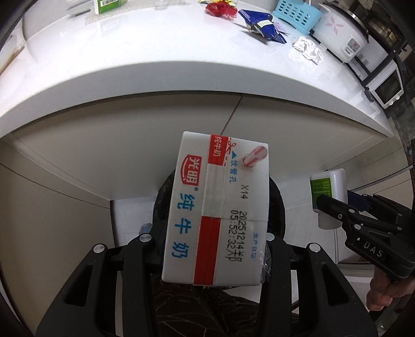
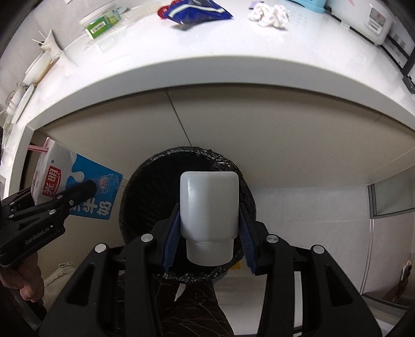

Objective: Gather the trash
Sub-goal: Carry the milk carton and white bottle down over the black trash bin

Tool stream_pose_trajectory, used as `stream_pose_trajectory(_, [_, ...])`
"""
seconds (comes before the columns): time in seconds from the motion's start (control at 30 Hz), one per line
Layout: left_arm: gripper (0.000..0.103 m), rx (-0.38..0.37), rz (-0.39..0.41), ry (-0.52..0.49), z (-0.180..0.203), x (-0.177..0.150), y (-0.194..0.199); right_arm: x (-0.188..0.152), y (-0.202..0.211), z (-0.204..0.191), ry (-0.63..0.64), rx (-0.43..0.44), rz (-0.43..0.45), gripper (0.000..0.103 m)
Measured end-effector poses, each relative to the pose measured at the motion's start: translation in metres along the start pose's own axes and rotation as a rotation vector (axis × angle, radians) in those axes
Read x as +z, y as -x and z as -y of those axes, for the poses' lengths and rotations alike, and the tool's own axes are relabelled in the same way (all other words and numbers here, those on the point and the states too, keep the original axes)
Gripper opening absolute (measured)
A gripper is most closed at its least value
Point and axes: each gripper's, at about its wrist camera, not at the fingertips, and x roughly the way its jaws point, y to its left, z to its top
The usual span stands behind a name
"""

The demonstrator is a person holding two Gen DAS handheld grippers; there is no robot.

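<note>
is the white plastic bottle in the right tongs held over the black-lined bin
Yes, the white plastic bottle, clamped in the right tongs, hangs directly above the open black-lined bin.

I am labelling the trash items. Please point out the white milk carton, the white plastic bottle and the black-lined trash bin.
white milk carton (image 1: 220, 207), left wrist view, printed top face
white plastic bottle (image 2: 209, 204), right wrist view, body
black-lined trash bin (image 2: 145, 166), right wrist view, rim

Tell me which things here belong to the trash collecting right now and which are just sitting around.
In play:
left gripper, clamped on the milk carton
right gripper, clamped on the white bottle
bin with black liner below both

On the counter:
blue snack wrapper, crumpled foil, red netting: likely trash for later
rice cooker, blue basket: bystanders
</note>
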Motion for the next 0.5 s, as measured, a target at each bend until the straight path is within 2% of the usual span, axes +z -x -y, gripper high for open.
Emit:
stream_pose_trajectory(0.13, [0.04,0.004,-0.004,-0.011,0.002,-0.002,-0.013,0.001,-0.014,0.004,-0.007,-0.05,-0.046,0.04])
stream_pose_trajectory(0.5, [0.04,0.013,-0.034,-0.061,0.008,0.001,-0.035,0.002,-0.023,0.009,-0.025,-0.032,-0.053,0.04])
